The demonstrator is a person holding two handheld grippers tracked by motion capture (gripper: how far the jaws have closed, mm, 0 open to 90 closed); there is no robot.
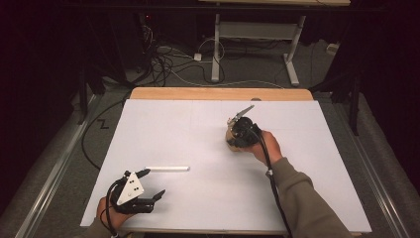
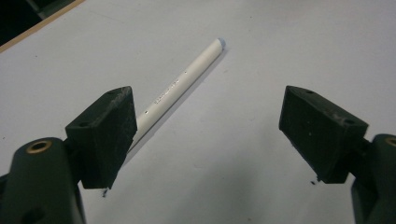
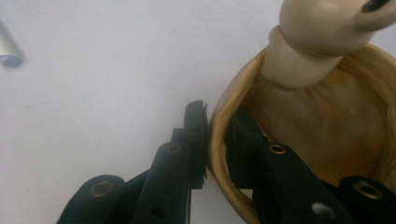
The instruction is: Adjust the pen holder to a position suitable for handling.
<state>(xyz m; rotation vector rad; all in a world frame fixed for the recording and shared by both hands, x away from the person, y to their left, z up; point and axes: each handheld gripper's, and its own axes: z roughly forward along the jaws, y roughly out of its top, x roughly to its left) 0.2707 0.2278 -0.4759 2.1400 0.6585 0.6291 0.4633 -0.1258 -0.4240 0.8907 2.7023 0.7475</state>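
right gripper [image 3: 215, 140] jaws pinch the rim of a wooden bowl [image 3: 355, 135], one jaw inside, one outside; a pale pestle-like piece [image 3: 322, 37] leans in it. left gripper [image 2: 205, 135] jaws spread wide, one touching a white tube [image 2: 182, 84] on the white table [image 1: 208, 129]. likely next: centre and close on the tube.

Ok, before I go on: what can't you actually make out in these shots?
- Wooden bowl: in the high view the right tool covers most of it.
- Pale object in the bowl: cut off by the right gripper view's top edge, identity unclear.
- White tube: printed lettering too small; near end behind the left tool.
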